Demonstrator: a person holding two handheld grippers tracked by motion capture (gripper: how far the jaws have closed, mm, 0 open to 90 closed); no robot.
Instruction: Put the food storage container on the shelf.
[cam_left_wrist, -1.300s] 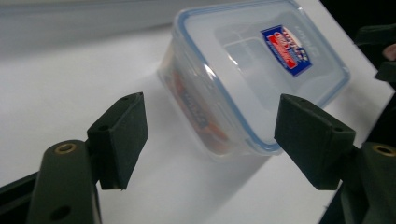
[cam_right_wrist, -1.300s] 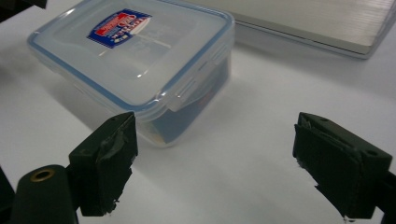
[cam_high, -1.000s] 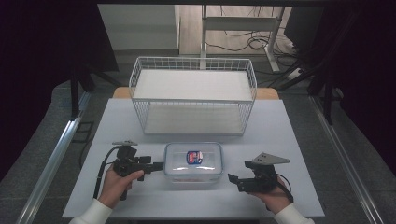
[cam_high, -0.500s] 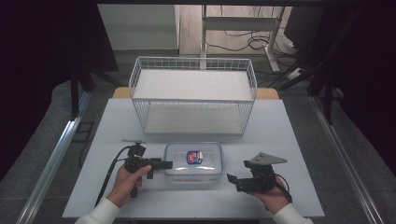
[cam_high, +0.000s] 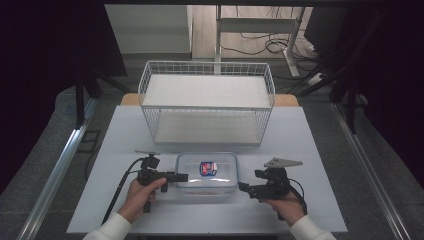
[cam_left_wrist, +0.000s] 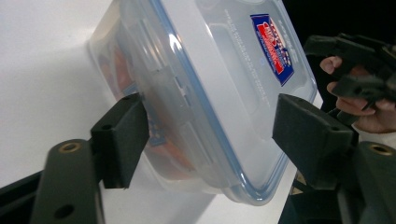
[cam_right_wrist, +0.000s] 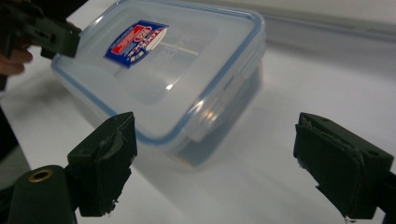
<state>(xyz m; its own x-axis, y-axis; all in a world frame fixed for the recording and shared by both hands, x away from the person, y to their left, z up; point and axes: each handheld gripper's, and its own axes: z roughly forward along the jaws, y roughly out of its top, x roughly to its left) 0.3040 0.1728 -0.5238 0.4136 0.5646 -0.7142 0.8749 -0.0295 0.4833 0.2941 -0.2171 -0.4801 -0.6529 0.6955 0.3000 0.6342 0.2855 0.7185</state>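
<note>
Since the earlier frame, left gripper (cam_high: 183, 176) has advanced against the lidded container (cam_high: 207, 171) at lower centre, jaws closing yet spread astride its side latch, presumably to release it, while right gripper (cam_high: 243, 187) waits spread alongside.

The label (cam_high: 207, 167) on the container (cam_high: 206, 172) lid is too small to read from the high view, and the print on it is blurry in the left gripper view too; whatever's inside is just an orange-red smear through the cloudy wall at about 9 o'clock there; the container's top end is cut off at 12 o'clock in that view; in the right gripper view the person's hand (cam_right_wrist: 14, 58) at 10 o'clock is clipped by the edge.
</note>
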